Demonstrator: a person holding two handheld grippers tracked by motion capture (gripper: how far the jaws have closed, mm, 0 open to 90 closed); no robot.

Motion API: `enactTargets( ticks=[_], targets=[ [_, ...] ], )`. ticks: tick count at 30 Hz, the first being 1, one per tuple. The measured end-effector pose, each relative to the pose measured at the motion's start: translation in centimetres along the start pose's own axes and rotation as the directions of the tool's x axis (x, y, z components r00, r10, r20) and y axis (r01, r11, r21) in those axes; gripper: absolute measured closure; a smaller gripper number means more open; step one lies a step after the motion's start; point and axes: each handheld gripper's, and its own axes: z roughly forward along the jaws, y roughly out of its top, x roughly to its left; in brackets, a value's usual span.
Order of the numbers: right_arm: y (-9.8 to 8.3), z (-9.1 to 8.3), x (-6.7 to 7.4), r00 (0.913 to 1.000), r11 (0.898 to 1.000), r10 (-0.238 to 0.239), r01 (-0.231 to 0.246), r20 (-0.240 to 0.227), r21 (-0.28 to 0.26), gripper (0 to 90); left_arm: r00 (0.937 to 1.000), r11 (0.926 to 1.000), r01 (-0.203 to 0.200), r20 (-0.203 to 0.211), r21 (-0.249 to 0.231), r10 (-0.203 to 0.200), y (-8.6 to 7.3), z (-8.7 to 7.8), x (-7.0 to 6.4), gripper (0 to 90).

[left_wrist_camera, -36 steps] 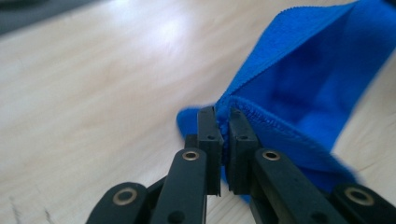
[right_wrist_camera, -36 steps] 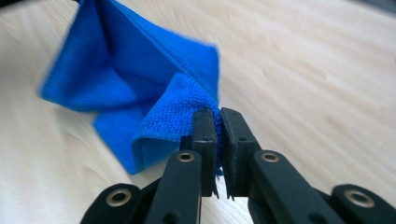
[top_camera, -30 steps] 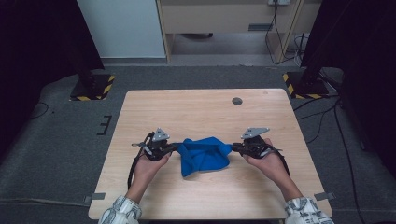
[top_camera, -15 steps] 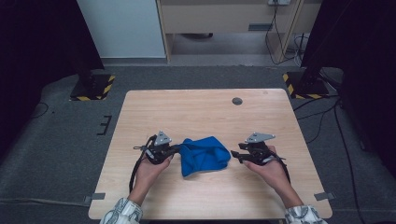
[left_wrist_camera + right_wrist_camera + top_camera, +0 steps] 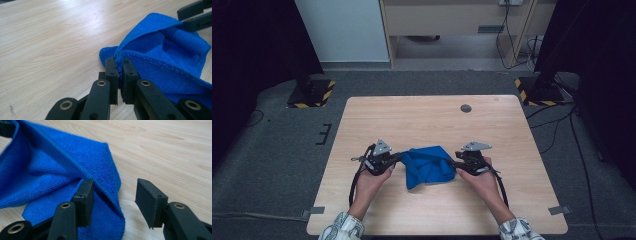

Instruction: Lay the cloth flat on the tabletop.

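Blue cloth (image 5: pixel 428 166) bunched crosswise between clamping left gripper (image 5: pixel 398 159) and just-opened right gripper (image 5: pixel 454 163).

This looks like a lab set up for recording: a bare wooden table (image 5: pixel 432 120) stands on grey carpet (image 5: pixel 277 150) between dark curtains (image 5: pixel 257 45), with stand bases (image 5: pixel 309 95) marked in yellow-black tape and cables (image 5: pixel 562 135) across the floor.
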Motion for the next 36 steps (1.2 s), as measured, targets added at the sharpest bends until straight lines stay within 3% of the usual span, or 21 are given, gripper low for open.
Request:
enactTargets(
  ticks=[6,20,22,27,28,36],
  targets=[
    [-0.3,0.8,1.1,0.9992,0.998,-0.040,0.040,-0.011,0.043,47.1,0.9998,0.9993,0.016,-0.012,-0.035,-0.016,-0.2,-0.7,0.8,85.6],
    [-0.9,0.6,1.5,0.9982,0.997,-0.057,0.058,-0.015,0.057,50.7,0.9949,0.9973,0.066,-0.074,-0.031,-0.068,-1.0,-1.4,2.9,85.6],
    [-1.0,0.5,1.5,0.9981,0.997,-0.059,0.060,-0.016,0.056,55.4,0.9940,0.9962,0.079,-0.072,-0.036,-0.082,-1.2,-1.5,3.1,85.6],
    [-1.0,0.3,1.7,0.9964,0.996,-0.079,0.080,-0.029,0.033,65.8,0.9954,0.9978,0.064,-0.071,-0.020,-0.065,-1.2,-1.3,2.8,85.5],
    [-0.8,0.0,1.7,0.9953,0.996,-0.089,0.090,-0.037,0.020,74.0,0.9953,0.9977,0.065,-0.071,-0.020,-0.066,-1.2,-1.2,2.8,85.5],
    [0.0,-1.8,1.3,0.9952,0.995,-0.081,0.077,-0.056,-0.061,85.3,0.9964,0.9984,0.056,-0.064,-0.003,-0.056,-1.3,-0.8,2.6,85.3]
  ],
)
